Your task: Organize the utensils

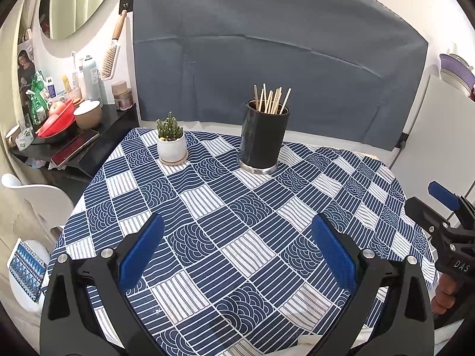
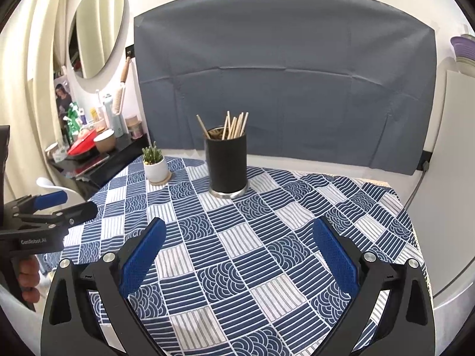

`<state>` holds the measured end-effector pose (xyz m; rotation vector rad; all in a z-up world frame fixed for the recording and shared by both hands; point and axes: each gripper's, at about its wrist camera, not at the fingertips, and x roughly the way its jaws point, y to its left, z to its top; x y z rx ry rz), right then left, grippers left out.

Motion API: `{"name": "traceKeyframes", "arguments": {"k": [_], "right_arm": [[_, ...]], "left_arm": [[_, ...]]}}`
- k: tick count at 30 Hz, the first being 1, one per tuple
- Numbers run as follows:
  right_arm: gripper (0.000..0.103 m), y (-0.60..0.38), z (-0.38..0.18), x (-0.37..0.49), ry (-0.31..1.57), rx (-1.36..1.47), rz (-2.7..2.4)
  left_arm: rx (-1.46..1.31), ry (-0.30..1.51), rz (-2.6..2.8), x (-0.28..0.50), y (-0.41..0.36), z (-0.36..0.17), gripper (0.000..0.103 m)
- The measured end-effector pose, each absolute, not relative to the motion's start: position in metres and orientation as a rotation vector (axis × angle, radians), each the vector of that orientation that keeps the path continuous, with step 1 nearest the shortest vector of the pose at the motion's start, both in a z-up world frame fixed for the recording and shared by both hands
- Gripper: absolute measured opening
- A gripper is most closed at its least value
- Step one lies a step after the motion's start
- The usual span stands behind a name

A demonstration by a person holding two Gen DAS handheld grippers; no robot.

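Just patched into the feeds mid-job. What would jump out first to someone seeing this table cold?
The bold blue-and-white patterned tablecloth fills both views. Toward its far side stands a black cylindrical holder full of wooden chopsticks, upright, with a small potted cactus to its left, apart from it. Both grippers, left and right, hang open and empty over the near cloth.

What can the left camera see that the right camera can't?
Only the left wrist view shows the patterned cushion low at the left and the right gripper from the side. Only the right wrist view shows the left gripper from the side and the whole round mirror. Both show the black cup full of chopsticks, the little cactus pot and the blue checked tablecloth. Both grippers are open and hold nothing.
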<state>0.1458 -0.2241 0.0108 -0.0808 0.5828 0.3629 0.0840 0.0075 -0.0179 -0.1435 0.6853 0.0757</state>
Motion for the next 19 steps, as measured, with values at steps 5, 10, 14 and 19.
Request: {"name": "traceKeyframes", "arguments": {"k": [5,10,14,19], "right_arm": [[0.095,-0.2228,0.0101,0.1455,0.584,-0.088,0.368],[0.095,-0.2227,0.0097,0.1456,0.583,-0.096,0.371],[0.095,-0.2215,0.0102,0.1447,0.581,-0.099,0.376],[0.095,-0.2211,0.0099,0.1442,0.580,-0.098,0.376]], "left_arm": [[-0.146,0.688,0.075,0.0843,0.0083,-0.0183,0.097],[-0.137,0.685,0.077,0.0836,0.0072,-0.0176,0.097],[-0.131,0.667,0.075,0.0818,0.0065,-0.0142,0.097],[-0.140,0.671,0.061,0.0824,0.0068,-0.0149,0.097]]}}
